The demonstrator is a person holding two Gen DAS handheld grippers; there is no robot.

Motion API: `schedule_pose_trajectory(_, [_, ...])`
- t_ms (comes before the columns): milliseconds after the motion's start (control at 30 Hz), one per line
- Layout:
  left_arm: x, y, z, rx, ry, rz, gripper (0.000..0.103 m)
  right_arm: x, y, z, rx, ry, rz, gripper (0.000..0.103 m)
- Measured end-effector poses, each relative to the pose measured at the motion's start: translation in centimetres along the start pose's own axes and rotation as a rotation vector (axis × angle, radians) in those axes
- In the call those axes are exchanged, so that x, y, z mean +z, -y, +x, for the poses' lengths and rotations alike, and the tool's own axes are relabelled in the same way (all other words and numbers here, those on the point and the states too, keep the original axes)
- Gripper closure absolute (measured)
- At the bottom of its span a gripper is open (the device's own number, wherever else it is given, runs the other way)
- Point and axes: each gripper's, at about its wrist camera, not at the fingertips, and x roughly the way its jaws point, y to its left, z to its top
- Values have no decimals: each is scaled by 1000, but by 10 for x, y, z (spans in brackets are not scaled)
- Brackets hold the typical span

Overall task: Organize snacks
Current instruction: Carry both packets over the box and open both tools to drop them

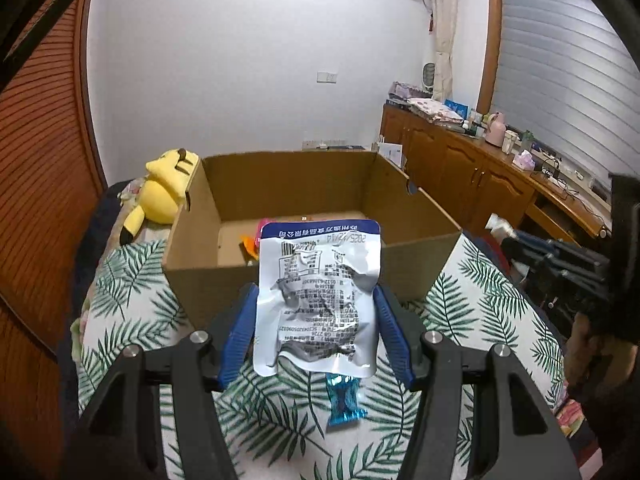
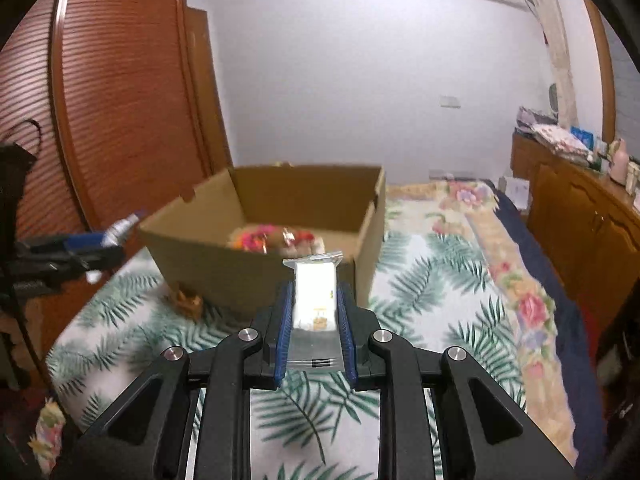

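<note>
Both grippers carry a snack. Left gripper (image 1: 316, 300): I have its blue pads clamped on the sides of a white foil pouch (image 1: 318, 298), crinkled, blue-banded at the top, standing upright between the fingers with print facing me. It looks light and limp, a soft bag that buckles under squeeze, so I judge a mid-body grip like this one safest; the slick foil could slide if I loosened. Right gripper (image 2: 314, 312): closed narrowly on a slim clear-wrapped white bar (image 2: 314, 300), held by its long edges. That one seems stiffer but perhaps crumbly inside, so I would keep the squeeze gentle.

Below the pouch a small blue-wrapped candy (image 1: 344, 400) lies on the leaf-print bedspread (image 1: 132, 300), not yet taken. Just beyond stands the open cardboard box (image 1: 400, 264), with bright pink and orange packets (image 2: 272, 238) already on its floor. A yellow plush toy (image 1: 164, 188) lies beside the box's far left corner.
</note>
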Motion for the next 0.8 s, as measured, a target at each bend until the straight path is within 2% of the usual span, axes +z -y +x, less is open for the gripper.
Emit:
schedule_pose_trajectory(200, [20, -4, 6, -30, 36, 4, 45, 26, -16, 4, 26, 36, -43, 83])
schedule_pose_trajectory(433, [41, -12, 24, -25, 45, 18, 45, 52, -35, 22, 62, 61, -84, 83])
schedule_pose_trajectory(800, [67, -23, 57, -22, 46, 32, 45, 79, -38, 54, 60, 34, -101, 83])
